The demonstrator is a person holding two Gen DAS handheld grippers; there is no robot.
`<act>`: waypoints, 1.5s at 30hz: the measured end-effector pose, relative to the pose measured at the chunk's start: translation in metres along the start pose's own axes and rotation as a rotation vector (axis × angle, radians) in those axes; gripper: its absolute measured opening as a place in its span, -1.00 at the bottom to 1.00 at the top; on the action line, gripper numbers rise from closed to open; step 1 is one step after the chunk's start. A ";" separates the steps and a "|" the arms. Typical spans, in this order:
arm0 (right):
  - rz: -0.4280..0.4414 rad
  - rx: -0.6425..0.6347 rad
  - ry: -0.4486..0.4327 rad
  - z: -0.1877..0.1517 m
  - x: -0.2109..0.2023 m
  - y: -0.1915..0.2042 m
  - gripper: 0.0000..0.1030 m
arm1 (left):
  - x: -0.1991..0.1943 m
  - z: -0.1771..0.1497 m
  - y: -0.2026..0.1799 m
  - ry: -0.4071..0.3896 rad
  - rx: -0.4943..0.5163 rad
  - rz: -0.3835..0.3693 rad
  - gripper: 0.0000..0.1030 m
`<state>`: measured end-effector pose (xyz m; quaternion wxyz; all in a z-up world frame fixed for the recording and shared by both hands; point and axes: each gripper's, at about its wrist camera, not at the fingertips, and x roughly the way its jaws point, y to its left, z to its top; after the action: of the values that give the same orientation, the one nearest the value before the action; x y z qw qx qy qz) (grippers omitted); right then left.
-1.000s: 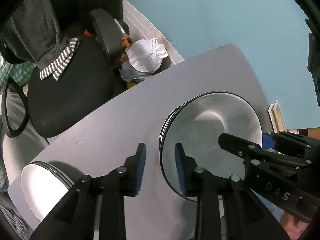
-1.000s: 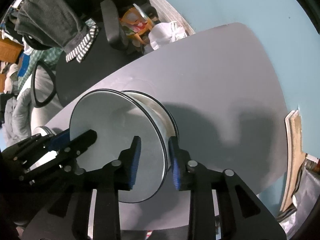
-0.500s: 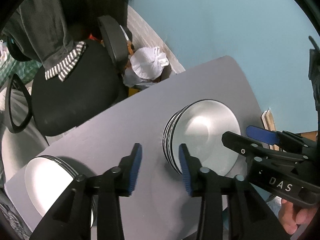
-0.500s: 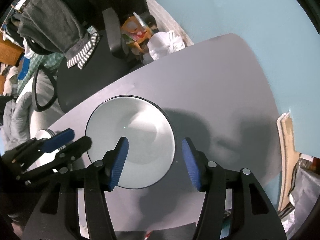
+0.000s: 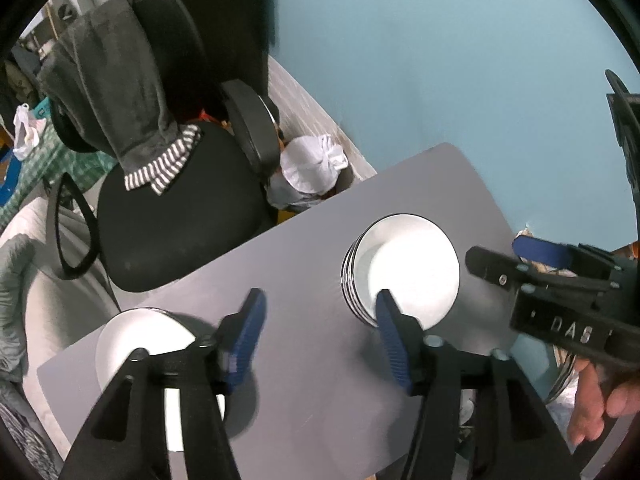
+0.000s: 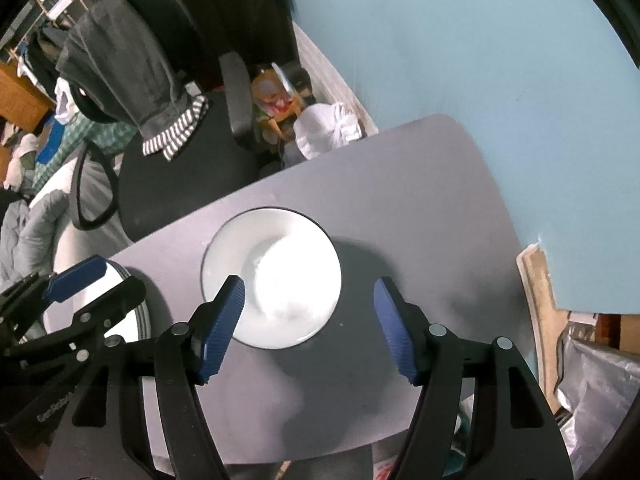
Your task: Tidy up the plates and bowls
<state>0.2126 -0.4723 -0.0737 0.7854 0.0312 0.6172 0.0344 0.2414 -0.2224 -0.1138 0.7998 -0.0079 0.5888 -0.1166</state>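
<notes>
Left gripper (image 5: 320,334) opening, nothing between, right gripper (image 6: 308,326) likewise, plate stack (image 6: 272,276) at twelve o'clock, left view alone shows stacked rims (image 5: 349,276), hand (image 5: 596,400) at four o'clock.

Above the grey table (image 5: 304,240), the left gripper (image 5: 320,336) and the right gripper (image 6: 308,324) both point steeply down at it with jaws opening and nothing between them, a bare hand (image 5: 600,400) clasping the right gripper's handle.

Two stacks of white plates (image 5: 408,268) (image 5: 140,336), one grey table (image 5: 320,380), one office chair (image 5: 168,220), two hand-held grippers (image 5: 320,332) (image 6: 308,324)
</notes>
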 end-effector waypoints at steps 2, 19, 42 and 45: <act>-0.004 -0.002 -0.020 -0.002 -0.008 0.001 0.30 | -0.008 -0.004 0.001 -0.018 0.000 0.002 0.24; -0.042 -0.017 -0.115 -0.037 -0.053 0.007 0.31 | -0.054 -0.039 0.019 -0.069 -0.027 -0.014 0.24; -0.036 0.022 -0.086 -0.064 -0.069 0.001 0.31 | -0.068 -0.053 0.022 -0.065 -0.036 -0.056 0.47; -0.023 0.032 -0.073 -0.062 -0.065 -0.005 0.31 | -0.061 -0.049 0.023 -0.047 -0.050 -0.066 0.48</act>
<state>0.1375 -0.4825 -0.0257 0.8072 0.0378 0.5889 0.0142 0.1819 -0.1817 -0.0745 0.8087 -0.0499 0.5720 -0.1279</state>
